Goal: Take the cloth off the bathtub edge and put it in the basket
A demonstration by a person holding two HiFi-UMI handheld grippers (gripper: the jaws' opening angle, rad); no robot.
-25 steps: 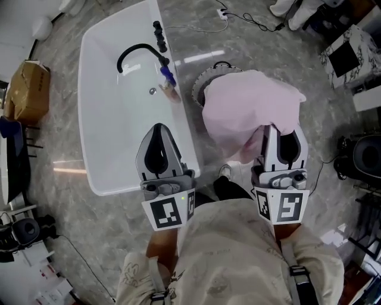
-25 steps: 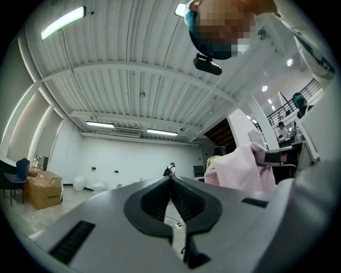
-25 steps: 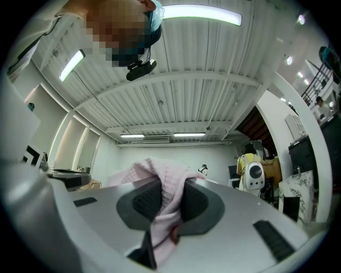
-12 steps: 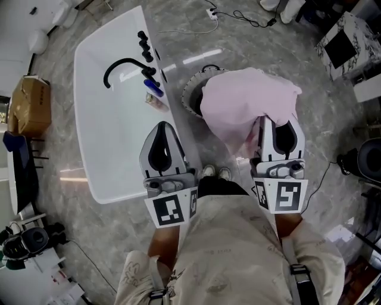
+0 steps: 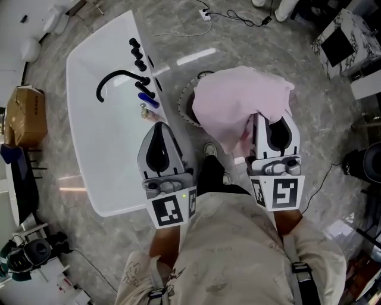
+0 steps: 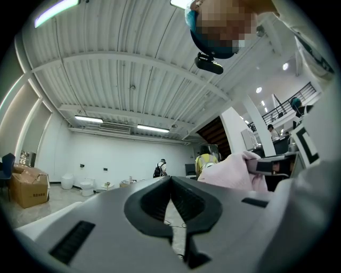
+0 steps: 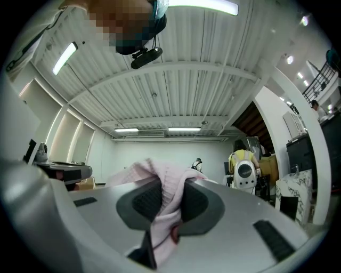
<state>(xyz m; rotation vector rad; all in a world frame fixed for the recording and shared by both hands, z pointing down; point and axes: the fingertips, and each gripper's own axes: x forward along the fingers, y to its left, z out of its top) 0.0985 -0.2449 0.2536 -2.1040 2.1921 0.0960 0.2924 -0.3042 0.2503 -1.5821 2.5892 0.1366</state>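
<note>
The fingers of the right gripper are clenched on the pink cloth, which hangs over the basket, its rim showing at the cloth's 9 o'clock, while the left gripper, pressed together and empty, sits at the cloth's 8 o'clock over the bathtub edge.

A cardboard box stood at far left, a black faucet curved near a blue bottle, and cables crossed the grey floor.

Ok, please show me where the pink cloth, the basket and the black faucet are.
pink cloth (image 5: pixel 238 98), head view, middle of the bunched fabric.
basket (image 5: pixel 184 106), head view, exposed left rim.
black faucet (image 5: pixel 122 72), head view, top of its arch.
</note>
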